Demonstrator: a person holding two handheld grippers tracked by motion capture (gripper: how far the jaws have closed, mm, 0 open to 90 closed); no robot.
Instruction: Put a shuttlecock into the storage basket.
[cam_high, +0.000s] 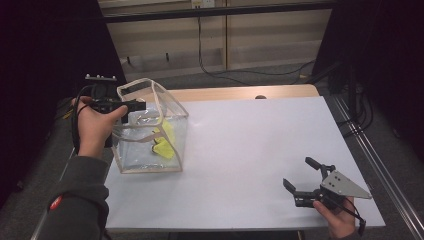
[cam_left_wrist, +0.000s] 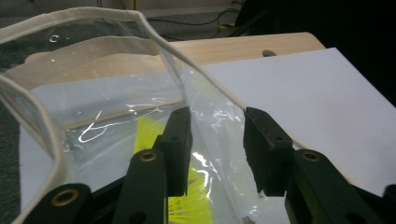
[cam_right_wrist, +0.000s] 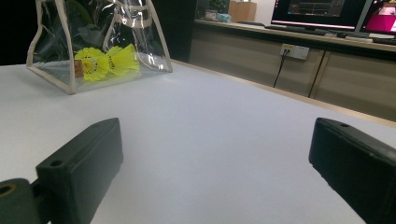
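Jaws of the left gripper (cam_left_wrist: 217, 154) spread apart over the mouth of the clear plastic bag with cream fabric trim (cam_high: 150, 131), pinching nothing; one black jaw inside the opening, the other just outside the near wall, with the trimmed rim running between them, no pad seen pressing on it. Bag upright at the left side of the white table top (cam_high: 250, 150), boxy, open at the top, walls glossy and creased, cream edging along every seam and around the rim. Inside, on the bottom, two bright yellow feathered shuttlecocks (cam_right_wrist: 106, 61), lying side by side and touching, a tan cork tip on the nearer one. Left hand (cam_high: 95, 125) gripping the tool at the bag's upper left corner. Well apart, at the near right corner of the table, right gripper (cam_high: 301, 181) with jaws wide open, holding nothing, low over bare white surface. Beyond the far table edge, black cables (cam_high: 220, 70) on grey floor.
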